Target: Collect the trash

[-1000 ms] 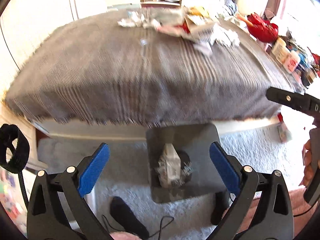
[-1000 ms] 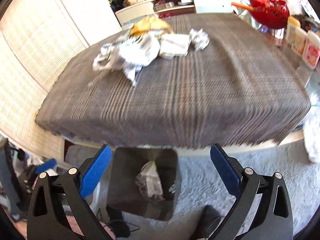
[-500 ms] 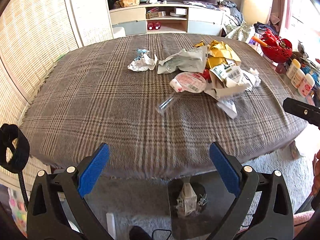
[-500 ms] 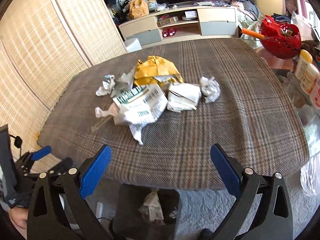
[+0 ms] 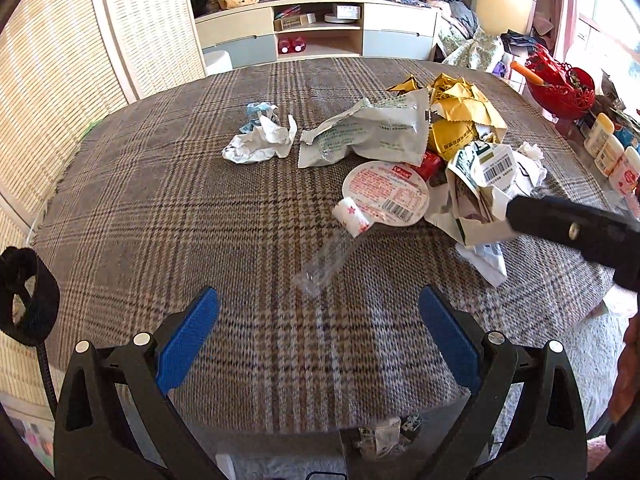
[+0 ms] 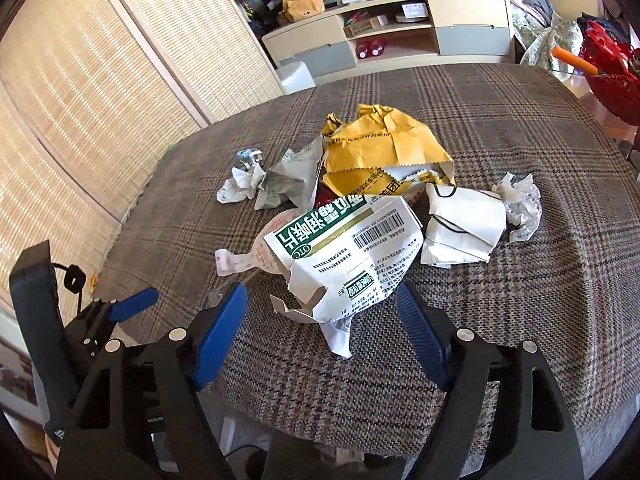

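Note:
A pile of trash lies on the plaid table cloth (image 5: 160, 208): a crumpled white paper (image 5: 260, 142), a white pouch (image 5: 368, 134), yellow wrappers (image 5: 460, 116), a round peel-off lid (image 5: 386, 194), a clear plastic wrapper (image 5: 326, 262) and a torn white-green box (image 6: 348, 256). My left gripper (image 5: 319, 338) is open and empty, just short of the clear wrapper. My right gripper (image 6: 322, 330) is open, its jaws either side of the torn box's near end. A folded white paper (image 6: 464, 226) and a crumpled tissue (image 6: 520, 204) lie to the right.
A dark trash bin (image 5: 384, 438) with trash in it stands on the floor below the table's near edge. A red basket (image 5: 560, 88) and white bottles (image 5: 608, 150) stand at the right. A low cabinet (image 5: 316, 36) is behind the table.
Both grippers rose from over the bin and moved forward over the table toward the trash pile. Both stay open and empty.

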The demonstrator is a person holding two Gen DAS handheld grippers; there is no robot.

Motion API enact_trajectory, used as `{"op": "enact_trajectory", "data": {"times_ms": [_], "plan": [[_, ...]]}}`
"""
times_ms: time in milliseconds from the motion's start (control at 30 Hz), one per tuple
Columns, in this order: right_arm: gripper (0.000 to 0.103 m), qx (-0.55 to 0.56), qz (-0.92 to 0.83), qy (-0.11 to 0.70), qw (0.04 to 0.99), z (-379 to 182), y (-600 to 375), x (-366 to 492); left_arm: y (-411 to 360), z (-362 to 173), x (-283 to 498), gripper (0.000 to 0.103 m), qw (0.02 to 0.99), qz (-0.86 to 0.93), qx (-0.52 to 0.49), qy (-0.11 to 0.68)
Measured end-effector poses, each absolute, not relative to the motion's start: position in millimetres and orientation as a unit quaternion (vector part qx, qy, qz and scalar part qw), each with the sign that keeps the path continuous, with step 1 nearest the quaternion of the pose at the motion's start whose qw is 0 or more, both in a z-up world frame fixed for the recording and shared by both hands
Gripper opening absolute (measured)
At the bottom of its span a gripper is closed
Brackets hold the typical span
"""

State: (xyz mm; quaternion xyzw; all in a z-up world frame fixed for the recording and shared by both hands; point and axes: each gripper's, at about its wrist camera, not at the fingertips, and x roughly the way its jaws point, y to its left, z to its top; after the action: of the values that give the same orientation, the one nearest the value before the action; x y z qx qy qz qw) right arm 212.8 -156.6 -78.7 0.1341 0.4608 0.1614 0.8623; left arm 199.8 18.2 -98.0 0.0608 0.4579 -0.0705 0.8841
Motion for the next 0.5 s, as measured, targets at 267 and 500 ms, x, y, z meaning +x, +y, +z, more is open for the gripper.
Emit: {"op": "enact_trajectory", "data": {"times_ms": [267,500], "plan": [[0.059,0.134,0.148,0.476,0.856,-102,-160,225,22,-115,230,0.084,0.879,-0.078,0.057,0.467],[0.052,0.144,0.146,0.459,0.865,-95,-175,229,13,-129,243,0.074,0.873,-0.099,0.062,0.473]]}}
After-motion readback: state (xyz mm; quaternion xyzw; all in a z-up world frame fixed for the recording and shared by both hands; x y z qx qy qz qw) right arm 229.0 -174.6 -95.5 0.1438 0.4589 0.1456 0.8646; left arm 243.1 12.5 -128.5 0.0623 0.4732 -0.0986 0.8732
